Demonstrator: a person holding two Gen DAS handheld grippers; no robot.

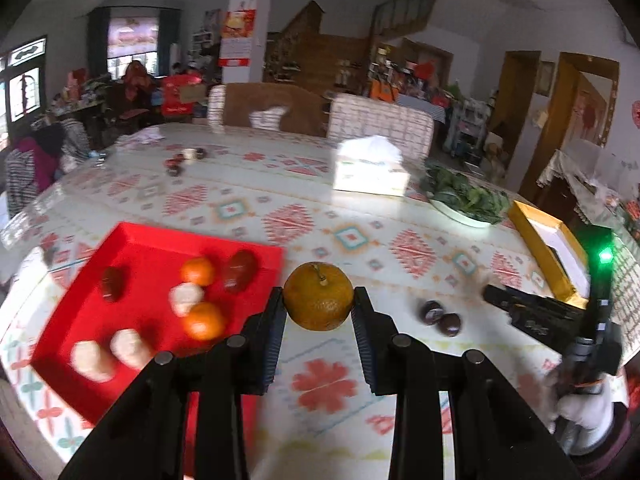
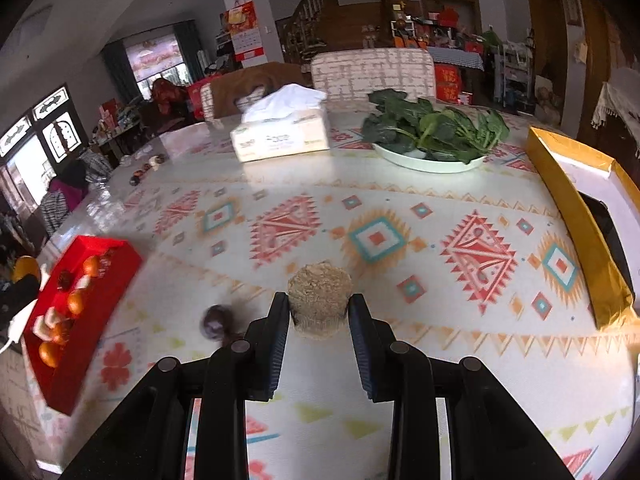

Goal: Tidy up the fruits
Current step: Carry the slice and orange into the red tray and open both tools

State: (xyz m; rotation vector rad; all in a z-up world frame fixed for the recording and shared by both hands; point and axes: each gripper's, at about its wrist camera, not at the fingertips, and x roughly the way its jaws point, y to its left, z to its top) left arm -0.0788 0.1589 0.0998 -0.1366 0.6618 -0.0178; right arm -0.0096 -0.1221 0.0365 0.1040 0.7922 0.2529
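My left gripper point(image 1: 319, 300) is shut on a large yellow-orange citrus fruit point(image 1: 318, 297), held just right of the red tray point(image 1: 132, 240). The tray holds two small oranges point(image 1: 197, 271), dark red fruits point(image 1: 239, 269) and pale beige pieces point(image 1: 185, 298). Two dark chestnut-like fruits point(image 1: 439, 316) lie on the table to the right. My right gripper point(image 2: 319, 304) is shut on a beige, rough, cylindrical piece point(image 2: 319, 298) above the table. The red tray point(image 2: 108, 284) lies far to its left, a dark fruit point(image 2: 215, 321) closer.
A tissue box point(image 2: 280, 136) and a plate of leafy greens point(image 2: 432, 132) stand at the far side of the patterned table. A gold-edged box point(image 2: 576, 216) lies at the right. Small dark items point(image 1: 180, 160) sit far left. Chairs stand behind the table.
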